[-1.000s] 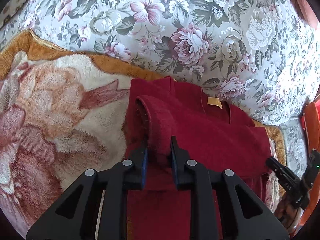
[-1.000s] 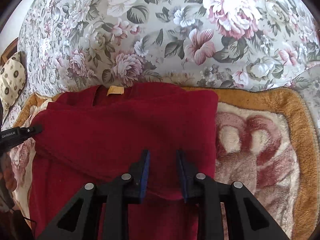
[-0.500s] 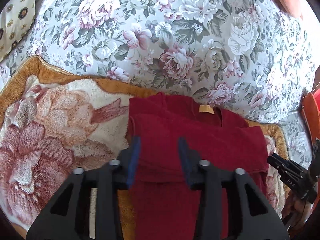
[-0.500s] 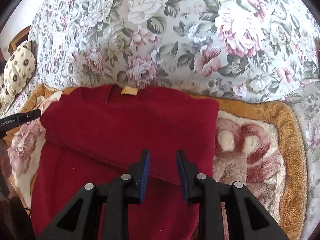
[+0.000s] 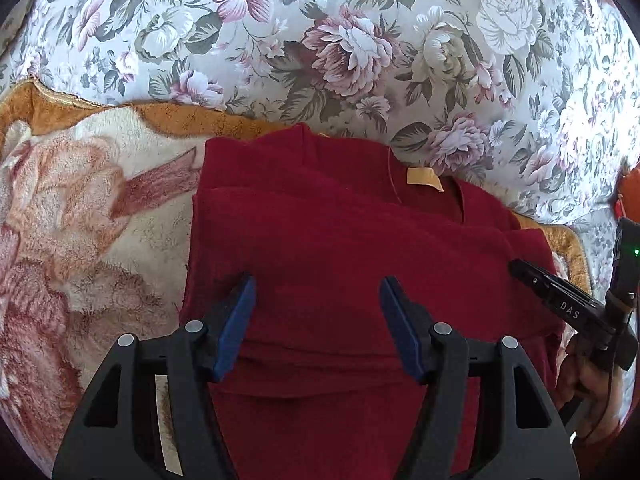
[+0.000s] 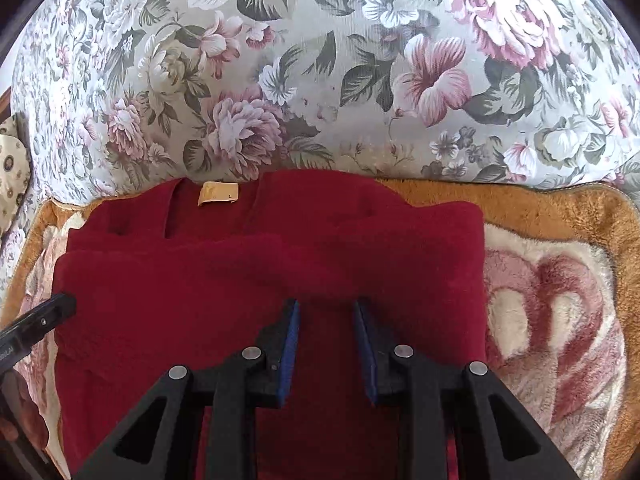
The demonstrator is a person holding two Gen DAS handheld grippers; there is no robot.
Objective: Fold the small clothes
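Note:
A dark red fleece garment [image 5: 340, 240] with a tan neck label [image 5: 424, 178] lies on a plush blanket, its sleeves folded across the body. My left gripper [image 5: 316, 292] is wide open and empty just above the garment's left part. My right gripper [image 6: 326, 306] is open and empty over the folded sleeve edge of the garment [image 6: 260, 280], near its right side. The label also shows in the right wrist view [image 6: 219, 193]. Each gripper's tip shows at the edge of the other's view.
The plush blanket [image 5: 80, 220] with an orange border and pink pattern lies under the garment and also shows in the right wrist view [image 6: 552, 300]. A floral sofa back [image 6: 320, 60] rises right behind it. An orange object [image 5: 628, 192] sits at the far right.
My left gripper let go of the red sleeve it pinched, laid it across the body, and opened wide. My right gripper stayed open and moved closer to the garment.

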